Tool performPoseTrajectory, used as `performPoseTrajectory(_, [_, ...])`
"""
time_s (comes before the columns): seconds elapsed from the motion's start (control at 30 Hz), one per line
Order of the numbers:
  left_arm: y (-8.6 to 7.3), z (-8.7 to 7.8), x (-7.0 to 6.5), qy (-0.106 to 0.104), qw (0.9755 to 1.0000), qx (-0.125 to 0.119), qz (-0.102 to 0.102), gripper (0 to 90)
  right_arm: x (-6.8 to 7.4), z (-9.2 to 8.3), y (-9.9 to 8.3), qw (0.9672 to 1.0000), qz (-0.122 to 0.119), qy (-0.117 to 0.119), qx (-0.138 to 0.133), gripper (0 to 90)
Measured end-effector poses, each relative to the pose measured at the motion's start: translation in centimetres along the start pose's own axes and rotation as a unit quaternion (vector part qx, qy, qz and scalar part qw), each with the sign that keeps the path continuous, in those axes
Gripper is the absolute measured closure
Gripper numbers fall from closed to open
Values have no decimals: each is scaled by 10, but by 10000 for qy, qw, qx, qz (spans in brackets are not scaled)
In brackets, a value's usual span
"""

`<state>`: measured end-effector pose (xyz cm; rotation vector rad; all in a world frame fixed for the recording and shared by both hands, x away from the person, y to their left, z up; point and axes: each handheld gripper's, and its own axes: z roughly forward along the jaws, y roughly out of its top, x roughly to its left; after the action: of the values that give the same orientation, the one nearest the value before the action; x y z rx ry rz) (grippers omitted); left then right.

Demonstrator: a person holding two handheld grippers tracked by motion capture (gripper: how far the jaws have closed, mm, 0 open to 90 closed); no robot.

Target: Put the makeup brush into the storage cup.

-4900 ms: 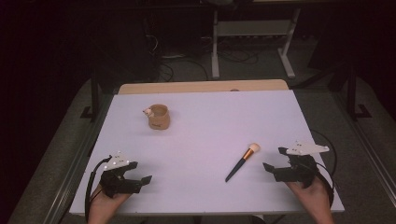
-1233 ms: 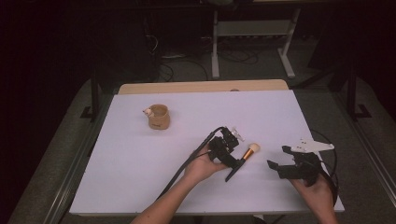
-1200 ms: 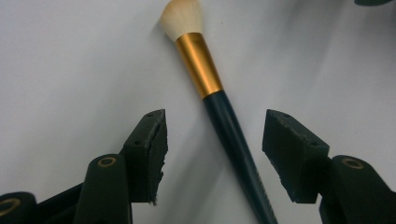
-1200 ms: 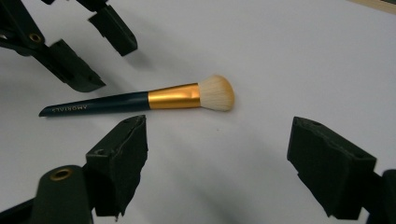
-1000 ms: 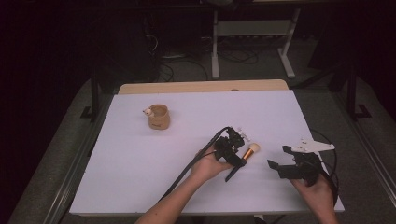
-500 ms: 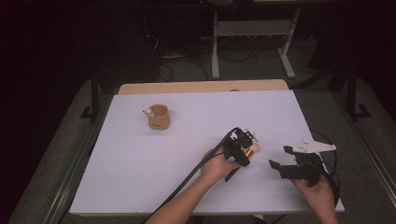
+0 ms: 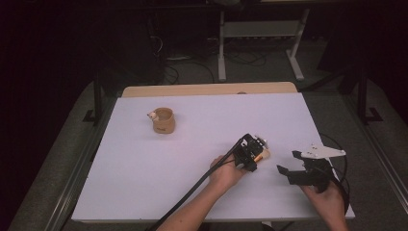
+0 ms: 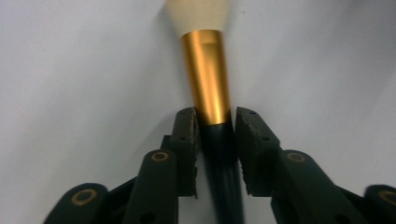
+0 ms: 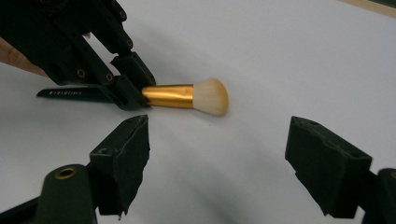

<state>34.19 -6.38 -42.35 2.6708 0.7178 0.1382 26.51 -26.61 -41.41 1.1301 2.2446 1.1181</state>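
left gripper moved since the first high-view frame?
Yes. The left gripper left the table's near-left corner, crossing rightward, away from the wooden cup, and now clamps the makeup brush beside the right gripper.

Table: white top under my hands, with a bare wooden strip showing along its far edge.
Mug: tan, upright on the far left part, well apart from everything else.
Makeup brush: near my right side, gold ferrule, pale bristles, dark handle; whether it rests on the top, I cannot tell.
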Motion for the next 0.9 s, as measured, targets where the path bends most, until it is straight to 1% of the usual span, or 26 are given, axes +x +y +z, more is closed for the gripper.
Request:
performPoseTrajectory(0.03, [0,0,0,-2,10000,13,14,734,0,0,0,10000,-24,3,5,209])
performPoseTrajectory(0.1, [1,0,1,-33,10000,64,6,736,1,1,0,10000,5,11,42,209])
performPoseTrajectory(0.17, [2,0,1,-57,9999,82,-16,737,0,1,-1,10000,-33,-5,40,209])
performPoseTrajectory(0.3, [2,0,2,-93,9999,76,-6,740,1,2,-1,10000,-37,8,39,209])
performPoseTrajectory(0.33, [2,-1,4,-136,9999,104,23,740,2,3,-1,10000,-54,19,42,209])
performPoseTrajectory(0.43, [2,-1,5,-167,9998,68,7,741,3,3,-2,10000,-56,27,78,209])
performPoseTrajectory(0.53, [1,-3,6,-117,9999,60,38,742,2,2,-2,10000,-47,6,59,209])
performPoseTrajectory(0.57, [1,-5,9,-167,9999,-30,14,742,1,2,-2,10000,-40,21,52,209])
performPoseTrajectory(0.7, [1,-11,11,-245,9996,-120,-9,743,2,3,-2,10000,-26,25,60,209])
performPoseTrajectory(0.73, [0,-14,13,-280,9994,-203,-30,743,2,2,-2,10000,-54,21,53,210])
performPoseTrajectory(0.8, [0,-16,14,-292,9993,-224,-34,743,3,1,-1,10000,-54,17,19,211])
performPoseTrajectory(0.83, [-1,-20,15,-304,9992,-264,-19,743,3,1,-1,10000,-92,6,-21,211])
performPoseTrajectory(0.87, [-2,-23,16,-292,9992,-282,6,743,4,1,-1,10000,-62,14,-19,211])
performPoseTrajectory(0.9, [-3,-25,17,-288,9990,-346,-16,743,4,1,-1,10000,-66,29,-21,211])
